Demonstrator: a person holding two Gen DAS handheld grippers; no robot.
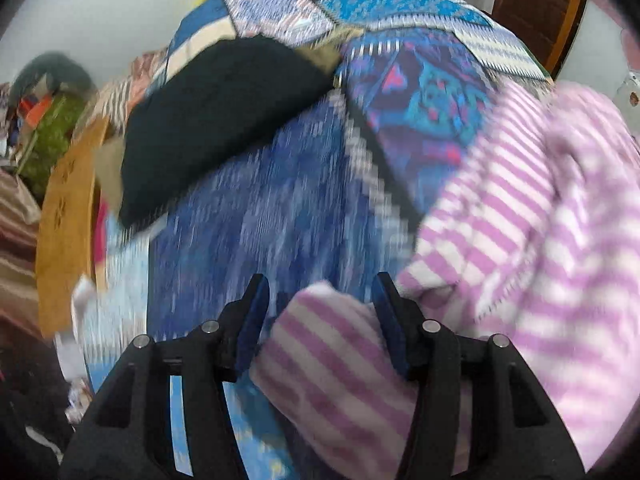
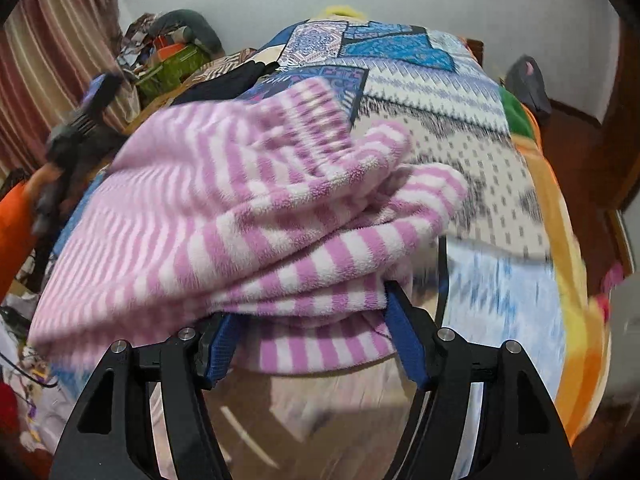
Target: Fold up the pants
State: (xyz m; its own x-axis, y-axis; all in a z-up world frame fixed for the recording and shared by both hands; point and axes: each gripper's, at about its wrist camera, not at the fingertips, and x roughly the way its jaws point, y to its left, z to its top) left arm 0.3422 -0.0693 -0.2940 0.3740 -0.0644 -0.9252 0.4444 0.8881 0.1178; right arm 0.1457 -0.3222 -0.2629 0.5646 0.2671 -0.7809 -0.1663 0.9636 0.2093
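The pants (image 1: 520, 208) are pink-and-white striped fleece, bunched on a blue patterned bedspread (image 1: 280, 200). In the left wrist view my left gripper (image 1: 320, 292) has its blue-padded jaws apart with a fold of the pants (image 1: 332, 352) between them, not squeezed. In the right wrist view the pants (image 2: 224, 200) lie heaped right in front. My right gripper (image 2: 308, 320) has its jaws wide apart around the near edge of the pile, which hides its left fingertip. The left gripper (image 2: 80, 128) shows blurred at the far left there.
A black folded garment (image 1: 216, 120) lies on the bedspread (image 2: 440, 112) to the far left. A wooden board (image 1: 68, 232) stands at the bed's left side. Clutter with a green bag (image 2: 172, 68) lies beyond the bed. A wooden door (image 1: 540, 8) stands at back right.
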